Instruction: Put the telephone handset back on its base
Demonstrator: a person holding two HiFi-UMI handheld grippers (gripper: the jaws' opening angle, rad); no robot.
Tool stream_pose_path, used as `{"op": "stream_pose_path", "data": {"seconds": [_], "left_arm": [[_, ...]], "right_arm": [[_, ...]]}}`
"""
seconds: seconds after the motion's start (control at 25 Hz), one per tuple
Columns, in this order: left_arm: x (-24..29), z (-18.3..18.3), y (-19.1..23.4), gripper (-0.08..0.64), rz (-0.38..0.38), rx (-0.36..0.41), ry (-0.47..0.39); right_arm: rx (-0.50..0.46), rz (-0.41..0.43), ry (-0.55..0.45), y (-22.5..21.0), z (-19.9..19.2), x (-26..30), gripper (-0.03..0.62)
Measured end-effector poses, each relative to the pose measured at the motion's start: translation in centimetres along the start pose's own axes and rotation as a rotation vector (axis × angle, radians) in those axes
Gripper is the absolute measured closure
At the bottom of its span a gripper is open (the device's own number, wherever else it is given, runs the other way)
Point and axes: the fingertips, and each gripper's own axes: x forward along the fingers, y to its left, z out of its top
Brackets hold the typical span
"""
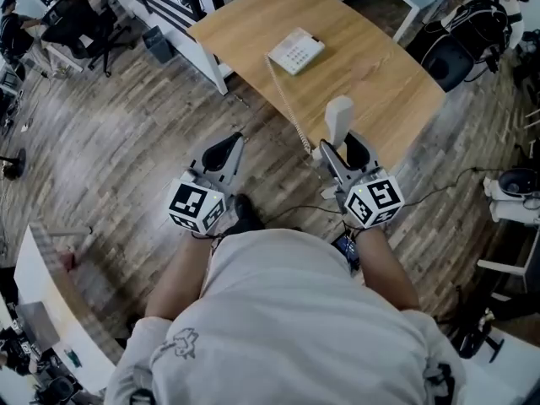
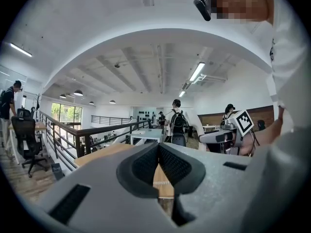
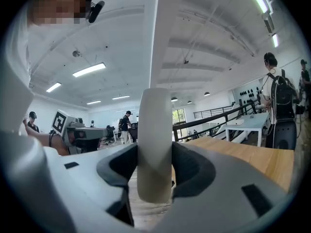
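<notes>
Wooden table (image 1: 384,78), handset (image 3: 154,144) upright, clamped between right gripper (image 1: 340,148) jaws, left gripper (image 1: 224,150) jaws clenched together, base (image 1: 295,51) well apart.

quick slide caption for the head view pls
White handset in the right gripper, coiled cord trailing across the table to the base; left gripper shut, empty.

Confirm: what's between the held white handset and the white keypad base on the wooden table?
Head view: bare wooden tabletop plus the pale coiled cord linking white handset and white keypad base.
</notes>
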Motion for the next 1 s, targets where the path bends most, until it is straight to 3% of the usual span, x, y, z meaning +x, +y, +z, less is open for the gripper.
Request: {"op": "stream_pose_path", "data": {"seconds": [0.6, 1.0], "left_arm": [[0.0, 0.3, 14.3, 0.554, -0.052, -0.026, -0.02], [-0.7, -0.5, 20.8, 0.554, -0.106, -0.046, -0.013]], "right_arm": [[0.007, -0.063, 0.053, 3.3, 0.4, 12.1, 0.37], [0.016, -0.115, 0.062, 5.0, 0.3, 17.9, 0.37]]}}
